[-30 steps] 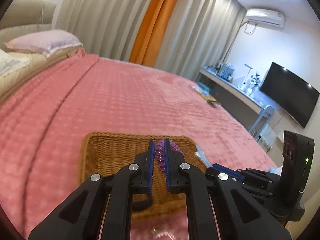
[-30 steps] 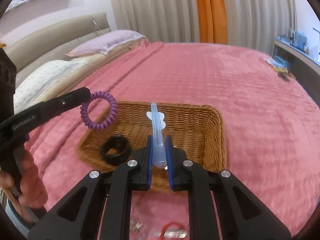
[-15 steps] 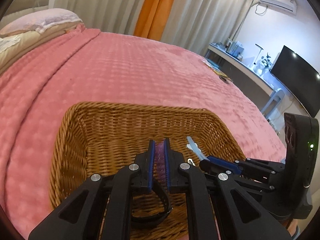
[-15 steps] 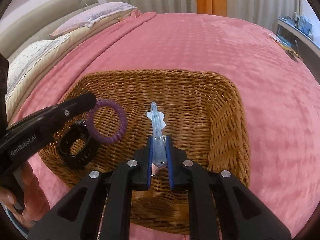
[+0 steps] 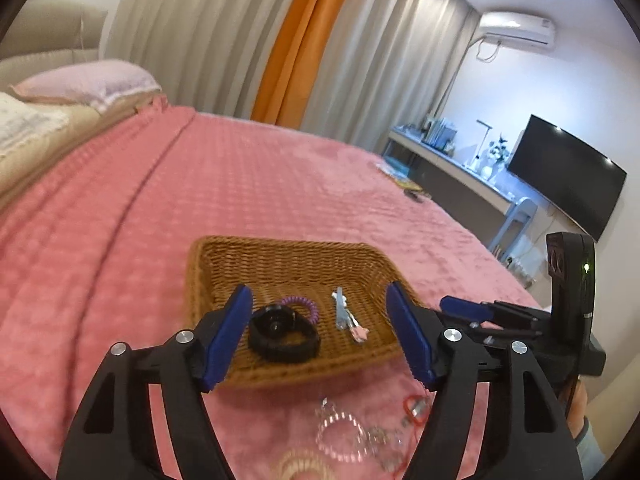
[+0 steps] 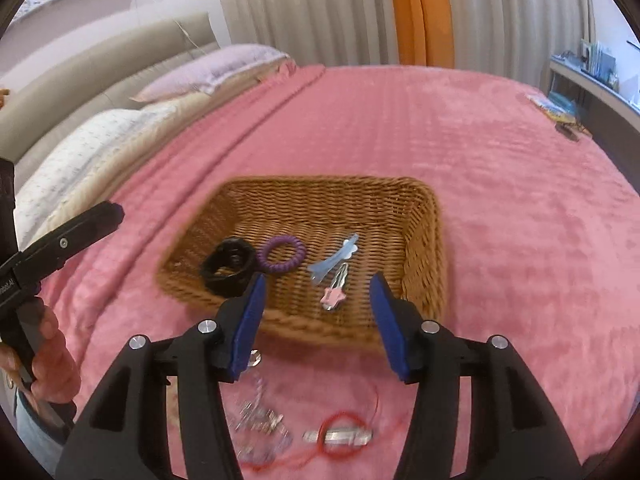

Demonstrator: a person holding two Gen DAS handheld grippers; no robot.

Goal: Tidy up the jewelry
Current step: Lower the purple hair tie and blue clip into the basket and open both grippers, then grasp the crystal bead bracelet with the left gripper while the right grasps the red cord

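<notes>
Both grippers, left (image 5: pixel 318 332) & right (image 6: pixel 314 324), hung w/ jaws opening & nothing btwn them, purple coil tie (image 6: pixel 282 255) & blue clip (image 6: pixel 334 261) lying in the wicker basket (image 6: pixel 426 256); best next: drop onto the loose chain pieces (image 6: pixel 260 426) near its front edge, approaching low & pinching one item only.

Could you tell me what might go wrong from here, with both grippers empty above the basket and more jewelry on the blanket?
1. The thin chains and red cord lie tangled together; a pinch by the opening right gripper may lift several at once.
2. They rest on soft blanket, so pads could catch fabric.
3. The left gripper, also opening, works close by; the two could collide near the basket.
</notes>
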